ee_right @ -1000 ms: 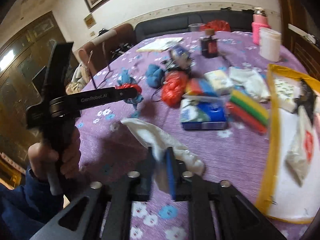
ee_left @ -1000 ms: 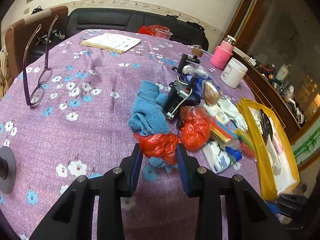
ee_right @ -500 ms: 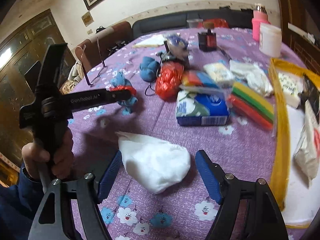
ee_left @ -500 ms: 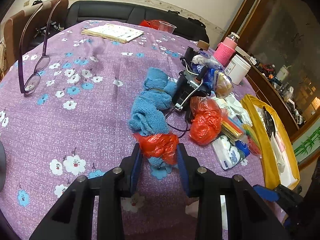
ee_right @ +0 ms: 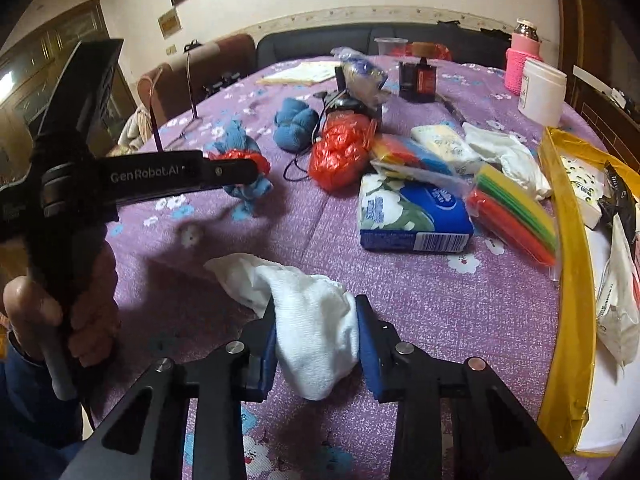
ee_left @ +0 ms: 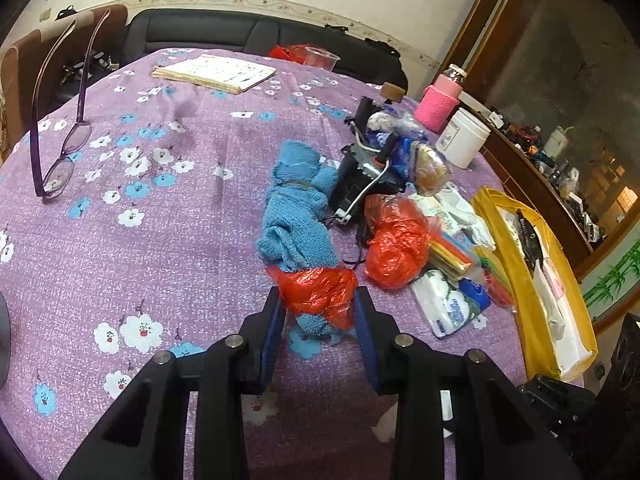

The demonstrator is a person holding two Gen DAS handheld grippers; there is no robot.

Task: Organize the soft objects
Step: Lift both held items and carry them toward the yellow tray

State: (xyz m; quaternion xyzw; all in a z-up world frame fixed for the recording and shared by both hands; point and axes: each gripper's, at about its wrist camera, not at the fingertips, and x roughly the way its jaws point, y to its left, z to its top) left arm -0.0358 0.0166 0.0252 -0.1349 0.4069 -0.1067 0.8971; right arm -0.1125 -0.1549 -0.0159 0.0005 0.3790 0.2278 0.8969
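My left gripper [ee_left: 318, 308] is shut on a red plastic bag wrapped around a blue knit piece [ee_left: 318, 292], held just above the purple floral tablecloth [ee_left: 160, 208]. It also shows in the right wrist view [ee_right: 244, 168]. A second blue knit cloth [ee_left: 294, 216] lies just beyond it, and a blue knit ball [ee_right: 296, 124] shows in the right wrist view. My right gripper [ee_right: 316, 328] is shut on a white cloth [ee_right: 312, 320] whose free end trails on the table to the left.
A second red bag [ee_left: 394, 244], a tissue pack [ee_right: 412, 216], coloured sponges [ee_right: 516, 208], white cloths [ee_right: 508, 160] and a black gadget [ee_left: 360, 176] crowd the table's middle. A yellow-rimmed tray [ee_right: 568, 240] lies at right. Glasses [ee_left: 60, 160], a booklet [ee_left: 216, 72] and jars [ee_left: 462, 142] stand around.
My right gripper, open around the white cloth half a second ago, has closed on it. My left gripper still holds the red-bagged bundle and has shifted slightly.
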